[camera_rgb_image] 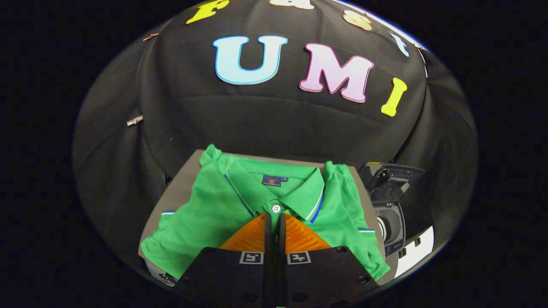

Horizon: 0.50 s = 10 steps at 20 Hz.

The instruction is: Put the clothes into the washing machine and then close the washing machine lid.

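Green polo shirt (222,209) lies folded on the counter (182,182), washing machine (391,205) just beside it; gripper (274,220) jaws together over the placket, pinching nothing clearly; loading and lid-closing remain

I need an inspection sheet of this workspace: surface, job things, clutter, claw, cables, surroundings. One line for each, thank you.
Surface: grey table, mostly covered by the shirt.
Job's things: green polo shirt lies folded flat on the table, collar away from the claw; small washing machine stands beside the shirt, lid raised.
Clutter: nothing seen.
Grippers: claw over the shirt just below the collar button, fingers close together with only a narrow gap; whether they pinch fabric cannot be told.
Cables: nothing seen.
Surroundings: black cloth booth wall behind the table.
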Available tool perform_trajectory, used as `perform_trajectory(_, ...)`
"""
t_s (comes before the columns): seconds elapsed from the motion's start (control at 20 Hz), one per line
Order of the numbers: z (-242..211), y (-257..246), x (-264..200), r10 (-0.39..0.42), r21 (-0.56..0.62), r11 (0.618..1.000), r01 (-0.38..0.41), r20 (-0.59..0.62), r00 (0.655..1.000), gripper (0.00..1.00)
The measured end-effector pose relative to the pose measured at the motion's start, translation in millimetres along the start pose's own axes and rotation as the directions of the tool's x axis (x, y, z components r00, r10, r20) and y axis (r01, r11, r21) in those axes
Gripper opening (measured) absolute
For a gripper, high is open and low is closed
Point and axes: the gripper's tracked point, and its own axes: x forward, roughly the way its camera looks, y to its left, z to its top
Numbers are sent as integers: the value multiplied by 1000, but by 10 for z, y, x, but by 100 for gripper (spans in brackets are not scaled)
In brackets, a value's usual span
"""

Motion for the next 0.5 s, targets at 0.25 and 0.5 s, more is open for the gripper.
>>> perform_trajectory(0.25, 178, 82, -230, 2, 39, 999, -6, 115, 993, 5)
perform_trajectory(0.5, 300, 103, -382, -4, 32, 999, -2, 185, 983, 5)
